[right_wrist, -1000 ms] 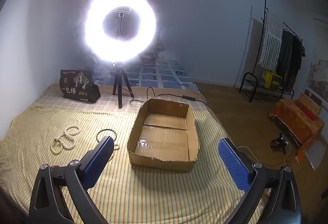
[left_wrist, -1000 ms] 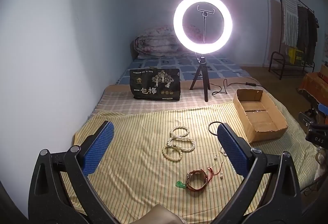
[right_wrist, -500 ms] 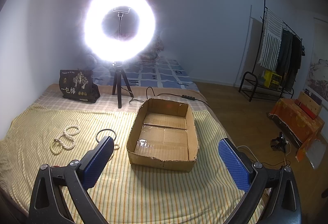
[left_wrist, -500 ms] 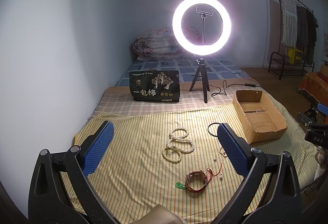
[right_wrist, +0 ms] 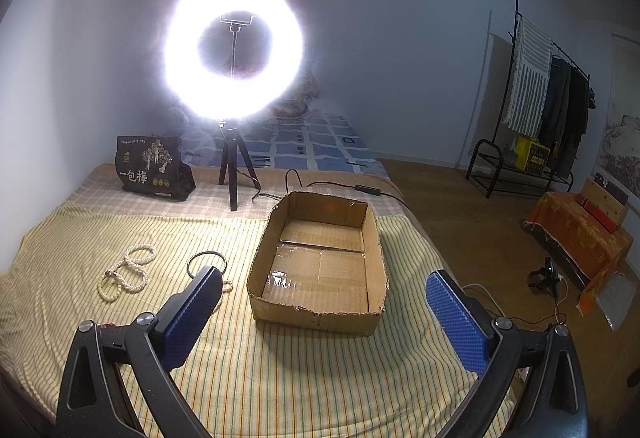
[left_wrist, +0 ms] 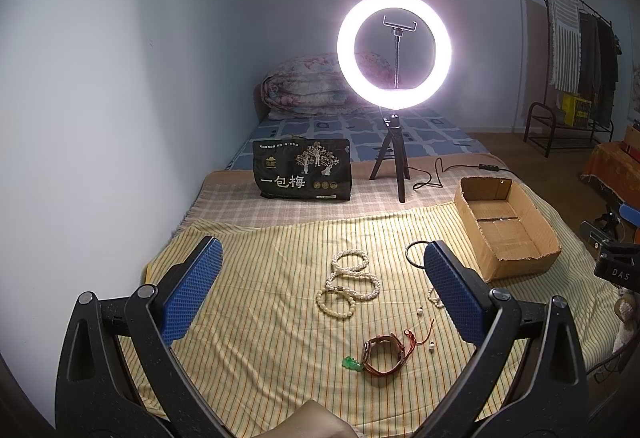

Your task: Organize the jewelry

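On a bed spread with a striped cloth [left_wrist: 256, 318], the left gripper [left_wrist: 316, 294] and right gripper [right_wrist: 324, 318] hover with jaws wide open and empty, apparently poised for a first pick. The cardboard box [right_wrist: 320, 314] sits empty, open side up to receive pieces; left of it lie a black bangle [left_wrist: 416, 256], looped pearl strands [left_wrist: 350, 280], a bead bracelet [left_wrist: 335, 304] and, nearer the camera, a brown strap with green pendant [left_wrist: 382, 358]. A ring light [left_wrist: 394, 49] behind the box illuminates everything.

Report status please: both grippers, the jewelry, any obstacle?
Left gripper open, empty; right gripper open, empty. Pearl bracelets, black bangle, brown strap on cloth; cardboard box empty. Nothing blocking.
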`<state>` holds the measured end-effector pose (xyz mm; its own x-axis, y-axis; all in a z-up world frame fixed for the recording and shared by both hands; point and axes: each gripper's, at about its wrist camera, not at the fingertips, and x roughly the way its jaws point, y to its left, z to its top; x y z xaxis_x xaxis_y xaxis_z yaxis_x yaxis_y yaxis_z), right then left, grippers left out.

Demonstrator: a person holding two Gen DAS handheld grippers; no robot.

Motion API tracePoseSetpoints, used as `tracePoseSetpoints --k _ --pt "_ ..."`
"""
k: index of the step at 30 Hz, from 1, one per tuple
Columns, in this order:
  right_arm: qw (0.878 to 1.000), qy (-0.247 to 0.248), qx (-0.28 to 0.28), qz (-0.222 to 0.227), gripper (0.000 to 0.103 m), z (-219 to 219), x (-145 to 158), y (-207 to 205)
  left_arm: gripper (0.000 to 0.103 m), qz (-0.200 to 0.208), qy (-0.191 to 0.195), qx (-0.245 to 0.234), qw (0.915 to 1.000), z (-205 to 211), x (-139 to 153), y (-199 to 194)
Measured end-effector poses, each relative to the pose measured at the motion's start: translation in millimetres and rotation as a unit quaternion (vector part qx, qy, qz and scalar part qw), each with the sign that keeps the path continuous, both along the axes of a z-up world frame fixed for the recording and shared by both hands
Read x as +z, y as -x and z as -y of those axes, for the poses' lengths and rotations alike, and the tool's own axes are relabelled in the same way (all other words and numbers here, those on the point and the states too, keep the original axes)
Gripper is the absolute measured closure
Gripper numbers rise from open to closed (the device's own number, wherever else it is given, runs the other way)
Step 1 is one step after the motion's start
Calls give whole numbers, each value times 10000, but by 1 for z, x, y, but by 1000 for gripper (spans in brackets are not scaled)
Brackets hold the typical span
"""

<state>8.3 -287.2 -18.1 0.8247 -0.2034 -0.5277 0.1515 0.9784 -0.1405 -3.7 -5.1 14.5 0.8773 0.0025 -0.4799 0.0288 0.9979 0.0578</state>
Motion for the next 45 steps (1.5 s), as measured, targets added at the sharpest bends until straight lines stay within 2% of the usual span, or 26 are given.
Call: tracePoseSetpoints --k 45 --pt "10000 -12 53 -69 0 -4 -5 -2 1 -34 15 0 10000 0 -3 -2"
